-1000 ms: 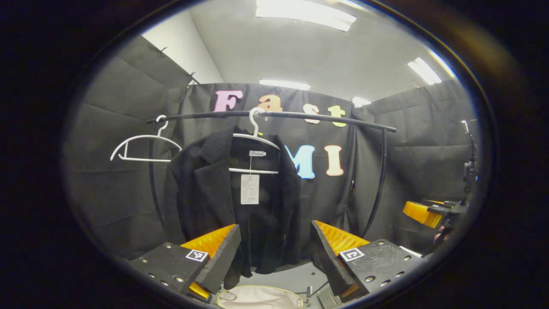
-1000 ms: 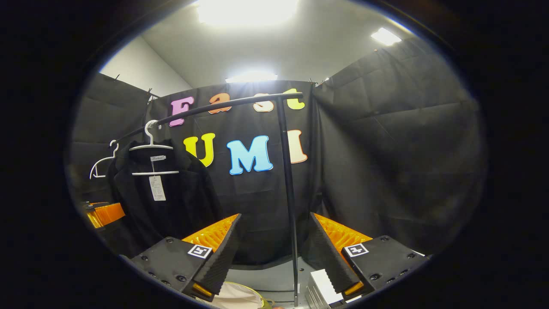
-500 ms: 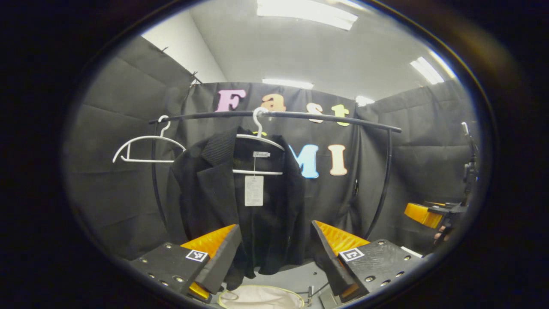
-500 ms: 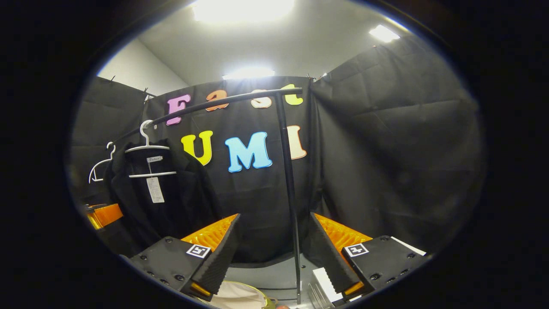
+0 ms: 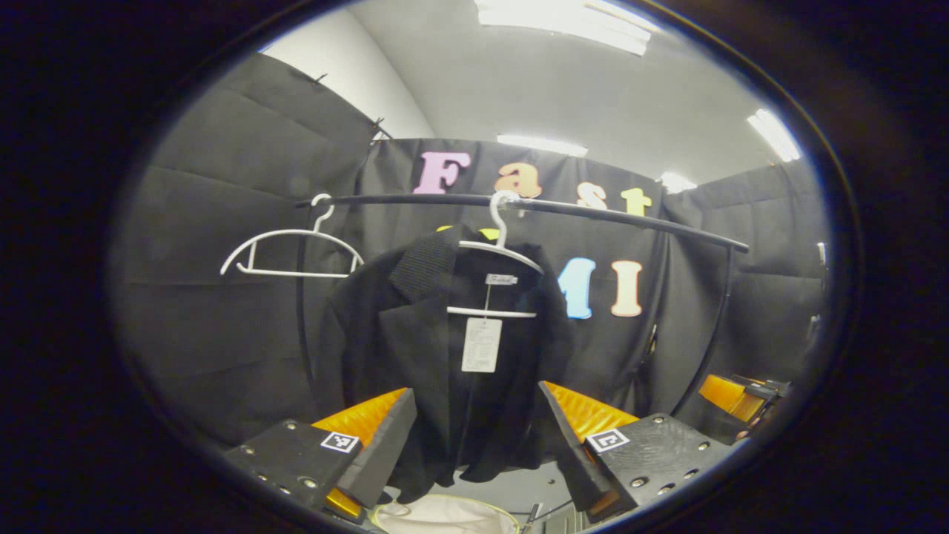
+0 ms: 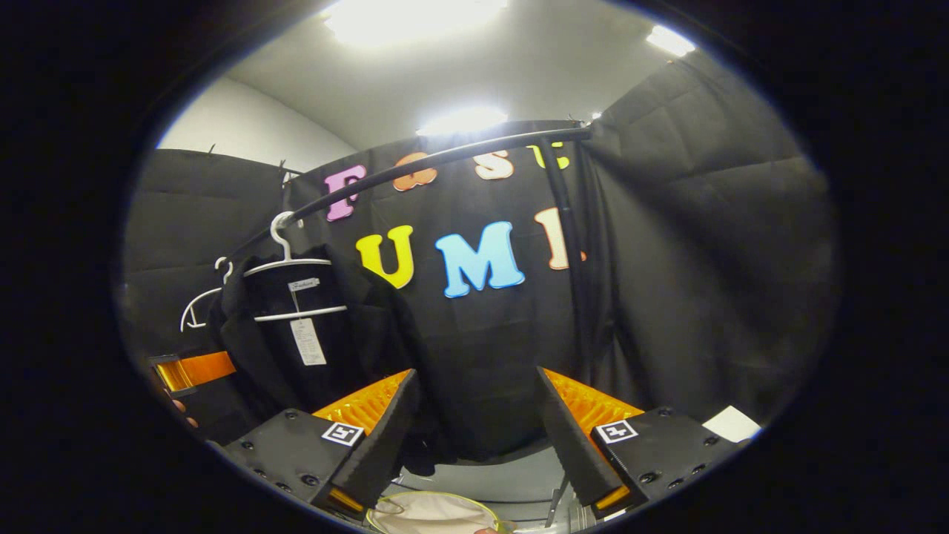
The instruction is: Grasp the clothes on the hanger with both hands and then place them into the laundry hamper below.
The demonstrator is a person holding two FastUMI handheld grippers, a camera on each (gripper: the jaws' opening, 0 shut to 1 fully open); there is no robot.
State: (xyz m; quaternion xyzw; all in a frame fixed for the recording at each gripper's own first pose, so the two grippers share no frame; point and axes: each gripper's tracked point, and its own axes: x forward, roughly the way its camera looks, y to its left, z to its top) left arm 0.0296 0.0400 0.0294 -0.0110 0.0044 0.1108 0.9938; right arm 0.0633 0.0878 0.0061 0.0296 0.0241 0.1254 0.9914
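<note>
Black jacket [image 5: 437,371] on white hanger [image 5: 498,252], hooked on black rail [image 5: 593,211]; paper tag at collar. Empty hanger [image 5: 291,248] to its side.
L tool [image 5: 474,434]: jaws wide, nothing held, short of jacket hem.
R tool [image 6: 474,434]: wide, empty, jacket [image 6: 296,348] well apart.
Hamper rim [image 5: 445,512] below jacket.

There are two white hangers on one black rail [image 5: 593,210]: one empty hanger [image 5: 291,248] near the rail's left end and one hanger [image 5: 498,252] that carries one black jacket [image 5: 437,356]. One paper tag [image 5: 481,345] hangs on the jacket. One hamper [image 5: 445,515] stands below.
</note>
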